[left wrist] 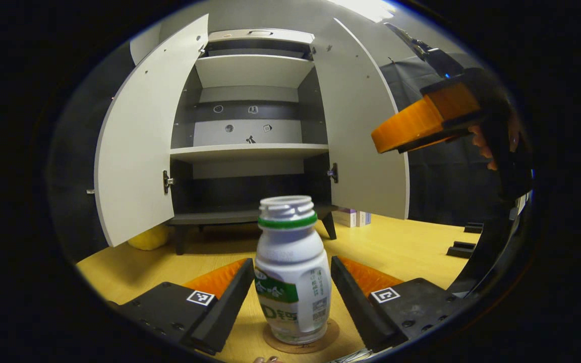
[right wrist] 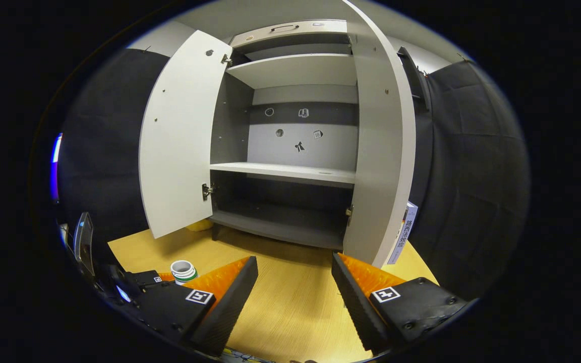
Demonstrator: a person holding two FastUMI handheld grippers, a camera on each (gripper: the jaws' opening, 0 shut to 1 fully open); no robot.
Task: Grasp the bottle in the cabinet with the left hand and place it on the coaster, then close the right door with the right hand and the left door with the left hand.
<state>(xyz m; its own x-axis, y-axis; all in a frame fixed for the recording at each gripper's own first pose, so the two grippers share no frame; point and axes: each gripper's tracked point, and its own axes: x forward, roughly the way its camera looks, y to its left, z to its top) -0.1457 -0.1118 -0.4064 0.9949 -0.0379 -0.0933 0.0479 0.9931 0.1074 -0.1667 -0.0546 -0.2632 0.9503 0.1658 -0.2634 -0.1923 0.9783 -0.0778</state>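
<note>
Bottle [left wrist: 293, 272] stands upright on the coaster [left wrist: 301, 340], on the desk [left wrist: 411, 252] in front of the cabinet [left wrist: 252, 151], well clear of its shelves. Placement looks done to me; the step in hand is letting go and backing off.

Left tool [left wrist: 290, 302]: jaws spread wide either side of the bottle, a gap on both sides, neither finger pressing on it. To finish well I'd pull straight back along the finger axis, no sideways drift, so neither finger clips the bottle's shoulder and tips it off the coaster. Keep the jaws wide until clear.

Left door [left wrist: 139, 141] of the cabinet stands open, swung out to the left. Right door [left wrist: 361, 126] also open, swung out to the right.

Right tool [right wrist: 294, 297]: jaws wide, holding nothing, facing the open cabinet from in front, near the right door's lower edge. From the left gripper view it sits up beside that door with a hand [left wrist: 487, 146] on it. I'd push that door from its outer face near the free edge, not near the hinge.

Counts: one bottle, one coaster, one cabinet, two doors (both open), two tools. Boxes [left wrist: 351, 218] on the desk behind the right door; can't count them reliably. One yellow object [left wrist: 148, 238] under the left door.
</note>
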